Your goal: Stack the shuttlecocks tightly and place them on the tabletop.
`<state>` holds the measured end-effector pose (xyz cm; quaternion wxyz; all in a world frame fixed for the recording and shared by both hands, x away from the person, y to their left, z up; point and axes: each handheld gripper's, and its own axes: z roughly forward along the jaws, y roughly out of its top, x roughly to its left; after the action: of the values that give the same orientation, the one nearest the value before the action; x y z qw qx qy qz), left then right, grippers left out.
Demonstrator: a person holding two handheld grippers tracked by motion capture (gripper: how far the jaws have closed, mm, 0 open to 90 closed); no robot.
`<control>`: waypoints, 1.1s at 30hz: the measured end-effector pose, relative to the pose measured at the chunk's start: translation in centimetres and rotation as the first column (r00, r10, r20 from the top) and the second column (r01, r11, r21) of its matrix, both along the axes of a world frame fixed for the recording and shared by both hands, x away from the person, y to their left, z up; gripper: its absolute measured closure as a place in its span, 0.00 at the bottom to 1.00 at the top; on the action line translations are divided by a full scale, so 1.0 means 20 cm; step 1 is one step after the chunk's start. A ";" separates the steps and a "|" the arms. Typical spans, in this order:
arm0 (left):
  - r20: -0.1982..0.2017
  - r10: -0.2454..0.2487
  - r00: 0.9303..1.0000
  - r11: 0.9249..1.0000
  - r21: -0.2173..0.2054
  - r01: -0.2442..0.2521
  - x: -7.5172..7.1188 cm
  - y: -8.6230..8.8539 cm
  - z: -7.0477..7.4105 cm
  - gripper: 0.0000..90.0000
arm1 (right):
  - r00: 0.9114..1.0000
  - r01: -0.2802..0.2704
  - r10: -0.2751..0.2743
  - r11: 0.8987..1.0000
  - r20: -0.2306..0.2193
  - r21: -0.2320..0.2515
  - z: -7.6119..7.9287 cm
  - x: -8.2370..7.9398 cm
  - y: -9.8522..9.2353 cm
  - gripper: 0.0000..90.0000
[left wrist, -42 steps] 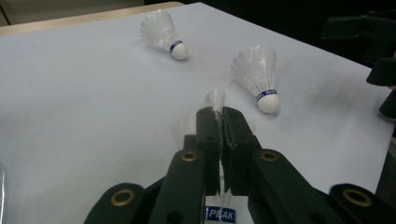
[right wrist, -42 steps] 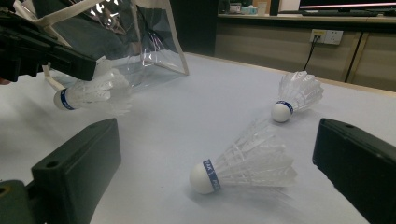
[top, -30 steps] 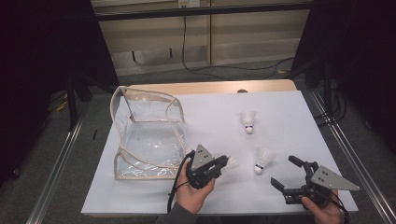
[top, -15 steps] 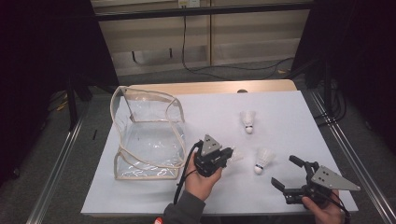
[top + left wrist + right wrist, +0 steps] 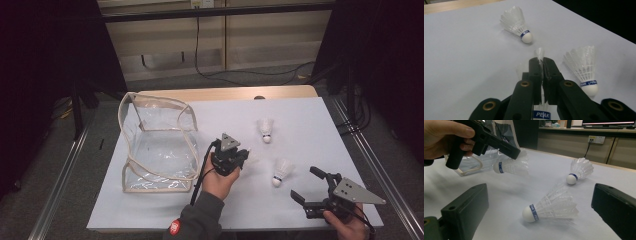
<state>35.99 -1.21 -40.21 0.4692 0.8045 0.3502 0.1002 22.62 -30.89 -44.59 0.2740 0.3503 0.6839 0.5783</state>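
Observation:
My left gripper [image 5: 239,156] is shut on the feather skirt of a white shuttlecock [image 5: 540,53], held just above the white table near the middle. Its cork with a blue band points back toward the hand. In the right gripper view that shuttlecock [image 5: 511,166] hangs level from the left gripper [image 5: 516,153]. Two more shuttlecocks lie on the table: a far one [image 5: 265,130] and a near one [image 5: 281,171]. My right gripper [image 5: 304,182] stands open at the front right, its jaws wide on either side of the near shuttlecock [image 5: 551,206], apart from it.
A clear plastic bag [image 5: 155,145] with beige piping stands open at the left of the white table sheet [image 5: 325,125]. A wooden table edge [image 5: 225,94] runs along the back, with metal rails at both sides.
My left hand has carried the held shuttlecock away from the person, up the high view and slightly right. The right gripper has stayed put.

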 end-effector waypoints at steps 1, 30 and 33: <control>-0.005 0.009 1.000 1.000 -0.001 -0.009 0.01 0.00 0.00 0.96 | 1.000 0.000 0.000 1.000 0.001 0.001 0.00 0.00 0.00 0.01; 0.042 0.078 0.996 0.995 0.065 -0.081 0.17 0.03 -0.10 0.92 | 1.000 -0.006 0.006 1.000 0.003 -0.003 0.00 0.00 0.00 0.01; 0.049 0.081 0.995 0.994 0.071 -0.085 0.18 0.03 -0.10 0.90 | 1.000 -0.007 0.007 1.000 0.000 -0.001 0.00 0.00 0.00 0.01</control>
<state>39.49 -0.60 -42.26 0.4429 0.8033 0.3685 0.1510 22.59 -30.85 -44.64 0.2723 0.3476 0.6854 0.5790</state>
